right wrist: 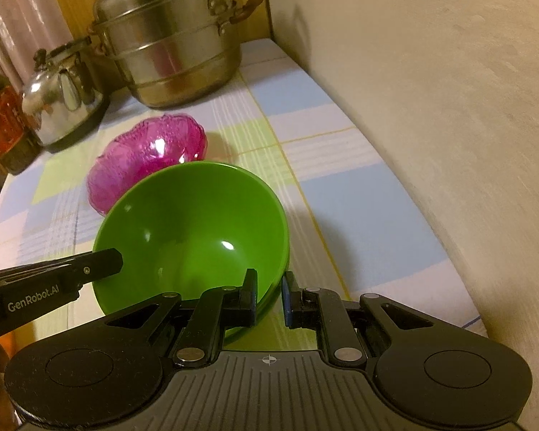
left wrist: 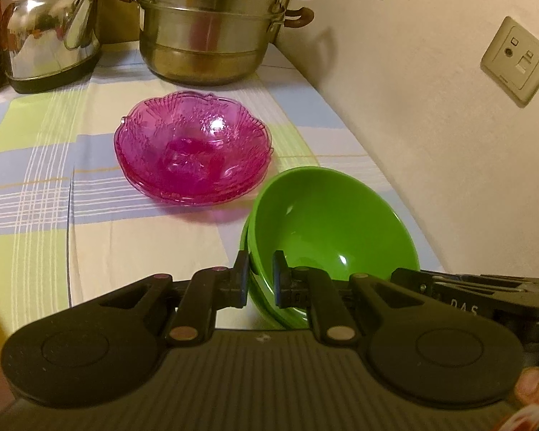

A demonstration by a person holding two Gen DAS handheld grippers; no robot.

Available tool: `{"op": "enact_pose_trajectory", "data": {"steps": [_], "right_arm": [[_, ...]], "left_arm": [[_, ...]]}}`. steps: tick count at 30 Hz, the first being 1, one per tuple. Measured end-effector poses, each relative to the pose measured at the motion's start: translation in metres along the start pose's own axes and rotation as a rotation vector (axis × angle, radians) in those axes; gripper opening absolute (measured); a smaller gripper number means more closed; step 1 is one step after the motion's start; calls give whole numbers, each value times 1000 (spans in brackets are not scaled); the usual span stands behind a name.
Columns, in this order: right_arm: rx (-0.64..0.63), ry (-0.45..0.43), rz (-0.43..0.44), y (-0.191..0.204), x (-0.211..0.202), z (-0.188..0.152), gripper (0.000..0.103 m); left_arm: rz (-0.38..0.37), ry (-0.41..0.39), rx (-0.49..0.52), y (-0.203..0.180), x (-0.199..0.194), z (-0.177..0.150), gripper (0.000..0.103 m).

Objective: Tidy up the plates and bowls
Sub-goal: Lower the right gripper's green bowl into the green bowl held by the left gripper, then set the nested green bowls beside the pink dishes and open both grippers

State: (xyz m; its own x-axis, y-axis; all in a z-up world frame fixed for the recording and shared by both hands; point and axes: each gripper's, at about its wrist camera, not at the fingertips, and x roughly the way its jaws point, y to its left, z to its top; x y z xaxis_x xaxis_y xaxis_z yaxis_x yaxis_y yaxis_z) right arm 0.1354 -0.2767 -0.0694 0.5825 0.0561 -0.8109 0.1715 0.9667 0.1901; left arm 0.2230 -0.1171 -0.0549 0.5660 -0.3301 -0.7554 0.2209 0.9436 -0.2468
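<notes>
Kettle (left wrist: 50, 32) and steamer pot (left wrist: 212, 25) stand behind pink dishes (left wrist: 194, 147).

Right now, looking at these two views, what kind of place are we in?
Most likely a home kitchen or dining corner. A stacked stainless steel steamer pot and a shiny metal kettle stand at the back of a table with a checked pastel cloth, and wall sockets dot the plaster wall.
</notes>
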Motion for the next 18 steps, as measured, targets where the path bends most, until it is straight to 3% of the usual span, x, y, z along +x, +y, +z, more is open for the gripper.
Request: {"op": "enact_pose_trajectory", "data": {"steps": [8, 10, 12, 16, 18], "right_arm": [[-2, 7, -11, 2, 3, 0, 14], [7, 4, -11, 2, 3, 1, 14], [18, -8, -11, 1, 3, 2, 17], [22, -38, -26, 1, -4, 1, 35], [24, -43, -32, 1, -7, 1, 36]], "left_arm": [[-6, 10, 1, 3, 5, -1, 12], [-4, 9, 2, 3, 4, -1, 16], [-3, -2, 2, 3, 1, -1, 17], [-7, -23, -17, 8, -7, -1, 17], [-10, -33, -27, 10, -12, -1, 17]]}}
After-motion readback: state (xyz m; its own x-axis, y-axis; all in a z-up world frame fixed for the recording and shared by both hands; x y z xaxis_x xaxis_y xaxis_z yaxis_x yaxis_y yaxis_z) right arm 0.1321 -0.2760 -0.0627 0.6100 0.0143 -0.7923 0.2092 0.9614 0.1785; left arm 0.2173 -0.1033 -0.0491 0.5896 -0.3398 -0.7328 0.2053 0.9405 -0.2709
